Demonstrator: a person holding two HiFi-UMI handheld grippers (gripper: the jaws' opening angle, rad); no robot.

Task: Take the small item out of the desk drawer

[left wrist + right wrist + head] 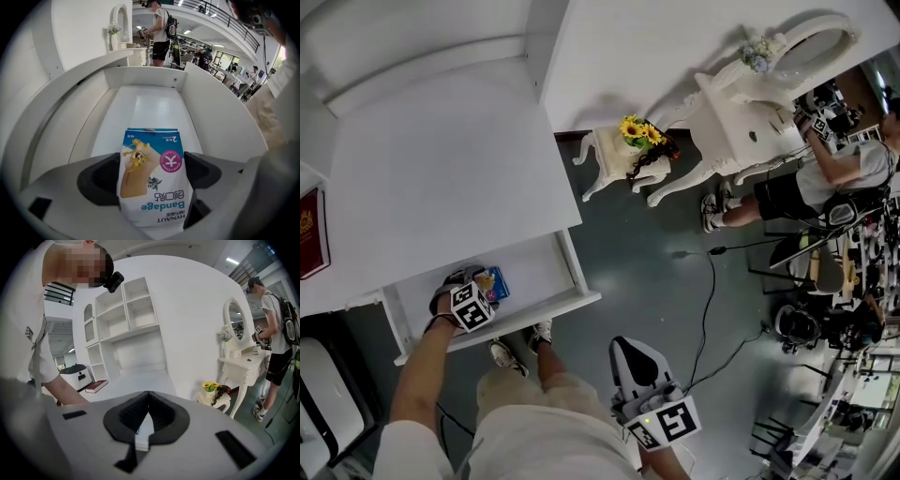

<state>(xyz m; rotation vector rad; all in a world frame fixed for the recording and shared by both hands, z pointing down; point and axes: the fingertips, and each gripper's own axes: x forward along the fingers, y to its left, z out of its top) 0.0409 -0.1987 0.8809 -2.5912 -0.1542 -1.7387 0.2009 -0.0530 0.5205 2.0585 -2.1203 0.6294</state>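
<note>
1. Left tool (151,161) reaches steeply down into the open drawer (150,101), jaws at middling width with one pad against each long side of the bandage box (152,187); I judge the hold across the narrow width is chosen because the flat pack lies on the drawer floor and offers no other purchase
2. Inside the drawer the bandage box lies toward the front, not yet lifted clear as far as I can tell, with bare white floor running behind it to the back wall
3. Print on the pack reads upside down from the tool's side, which fits a pack laid to face whoever stands at the worktop (441,169): "Bandage" in teal, "HYNAUT" next to it, a row of Chinese characters, a pink round badge, a "2" at one corner and cartoon animals over a tan strip; the smaller print is too fine to read
4. Right tool (148,397) hangs by the person's waist, well apart from the drawer, jaws closed tip to tip with nothing clamped; likely parked, since one tool suffices here
5. On the worktop's left edge lies a dark red book (309,239) whose gold emblem I cannot read
6. Farther off stand a small side table (609,155) bearing sunflowers (639,131) and a white dressing table (741,131), with another person (839,173) beside it
</note>
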